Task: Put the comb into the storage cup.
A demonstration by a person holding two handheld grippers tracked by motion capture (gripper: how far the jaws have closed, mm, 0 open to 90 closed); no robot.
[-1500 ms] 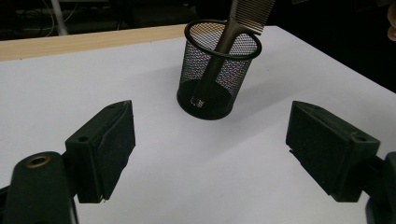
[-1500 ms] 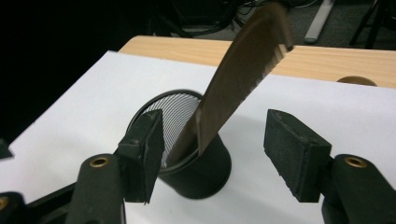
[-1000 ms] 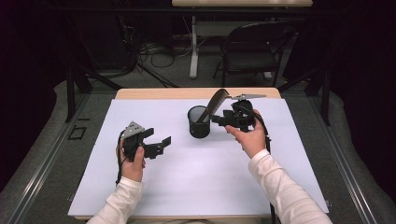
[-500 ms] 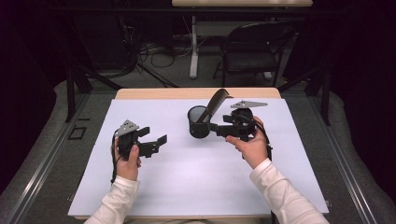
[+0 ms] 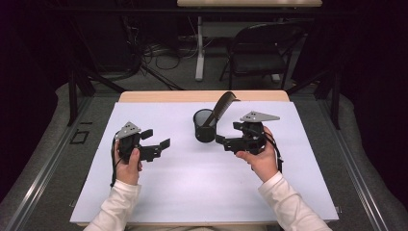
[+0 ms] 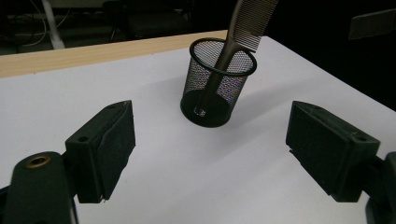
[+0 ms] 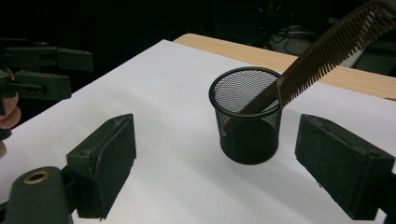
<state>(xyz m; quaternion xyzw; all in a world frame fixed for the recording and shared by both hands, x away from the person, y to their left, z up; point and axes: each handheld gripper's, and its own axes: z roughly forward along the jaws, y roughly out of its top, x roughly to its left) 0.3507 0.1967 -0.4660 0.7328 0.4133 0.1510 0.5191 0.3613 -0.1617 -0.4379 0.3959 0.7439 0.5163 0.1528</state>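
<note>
comb (image 5: 224, 104) leaning in mesh cup (image 5: 205, 126), right gripper (image 5: 222, 139) beside, jaws just opened

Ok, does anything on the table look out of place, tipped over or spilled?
Nothing stands out. The mesh cup stands upright on the white sheet, and the comb leans against its rim with the handle down inside and the teeth sticking out above. Nothing is spilled or visibly damaged.

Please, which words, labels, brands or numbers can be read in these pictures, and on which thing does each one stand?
None: no readable text stands on the mesh cup, the comb, the white sheet or either tool.
</note>
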